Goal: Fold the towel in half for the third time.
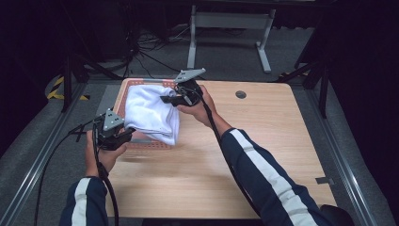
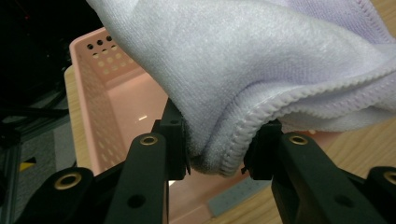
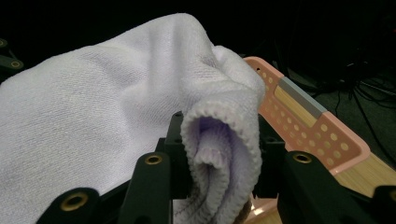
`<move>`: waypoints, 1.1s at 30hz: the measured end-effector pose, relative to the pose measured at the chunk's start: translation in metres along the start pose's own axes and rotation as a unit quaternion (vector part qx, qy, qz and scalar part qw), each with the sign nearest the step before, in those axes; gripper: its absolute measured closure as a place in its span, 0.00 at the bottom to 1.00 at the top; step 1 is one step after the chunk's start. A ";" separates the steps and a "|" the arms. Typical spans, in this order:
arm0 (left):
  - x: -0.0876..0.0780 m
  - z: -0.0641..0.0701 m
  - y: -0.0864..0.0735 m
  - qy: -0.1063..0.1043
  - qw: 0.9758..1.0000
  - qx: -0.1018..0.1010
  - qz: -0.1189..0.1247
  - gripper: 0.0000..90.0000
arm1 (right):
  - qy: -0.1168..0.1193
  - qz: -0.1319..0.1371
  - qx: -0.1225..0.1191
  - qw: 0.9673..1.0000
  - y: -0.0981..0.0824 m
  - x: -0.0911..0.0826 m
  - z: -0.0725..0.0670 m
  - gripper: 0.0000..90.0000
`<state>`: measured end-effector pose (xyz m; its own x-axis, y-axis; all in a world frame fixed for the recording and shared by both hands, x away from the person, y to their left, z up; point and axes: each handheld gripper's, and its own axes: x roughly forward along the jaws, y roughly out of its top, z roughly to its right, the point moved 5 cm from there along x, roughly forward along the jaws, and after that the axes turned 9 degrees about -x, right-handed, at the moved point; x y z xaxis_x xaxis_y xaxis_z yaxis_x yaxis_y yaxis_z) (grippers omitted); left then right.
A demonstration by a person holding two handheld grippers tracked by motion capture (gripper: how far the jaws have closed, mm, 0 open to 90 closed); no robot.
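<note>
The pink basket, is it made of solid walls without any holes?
No, in the left gripper view the pink basket has rows of small round holes along its wall.

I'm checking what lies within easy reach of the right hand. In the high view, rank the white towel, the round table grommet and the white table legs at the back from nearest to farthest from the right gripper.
From the right gripper:
1. White towel: held in its jaws, stretching to its left.
2. Round grommet: set in the tabletop, to its right.
3. White table legs: on the floor beyond the table's far edge.
</note>
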<state>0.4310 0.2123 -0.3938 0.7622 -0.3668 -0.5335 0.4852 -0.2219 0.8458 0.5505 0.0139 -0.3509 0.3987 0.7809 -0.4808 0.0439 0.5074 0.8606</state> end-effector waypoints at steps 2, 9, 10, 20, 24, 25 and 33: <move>0.000 -0.002 0.000 0.004 1.000 -0.005 -0.001 0.74 | -0.003 0.000 0.000 1.000 0.001 0.003 0.001 0.72; 0.008 -0.025 -0.004 0.029 0.999 -0.026 -0.006 0.74 | -0.006 0.002 0.013 1.000 0.011 0.030 0.005 0.72; 0.010 -0.027 -0.005 0.030 0.999 -0.028 -0.004 0.74 | -0.005 -0.001 0.013 1.000 0.010 0.033 0.005 0.72; 0.032 -0.030 -0.020 0.021 0.999 -0.032 -0.035 0.71 | -0.017 -0.031 0.024 0.999 -0.006 0.050 0.008 0.70; 0.036 -0.027 -0.023 0.027 0.998 -0.033 -0.037 0.70 | -0.033 -0.047 0.028 0.998 -0.017 0.049 0.011 0.67; 0.037 -0.026 -0.024 0.032 0.998 -0.031 -0.048 0.70 | -0.032 -0.050 0.031 0.998 -0.020 0.050 0.011 0.67; 0.044 -0.027 -0.029 0.052 0.995 -0.047 -0.067 0.53 | -0.046 -0.084 0.031 0.995 -0.039 0.057 0.014 0.55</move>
<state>0.4618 0.2273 -0.4417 0.7253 -0.2436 -0.6438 0.6200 -0.1751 0.7648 0.5844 0.0335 -0.4098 0.4623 0.6488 -0.6044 0.1725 0.6028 0.7791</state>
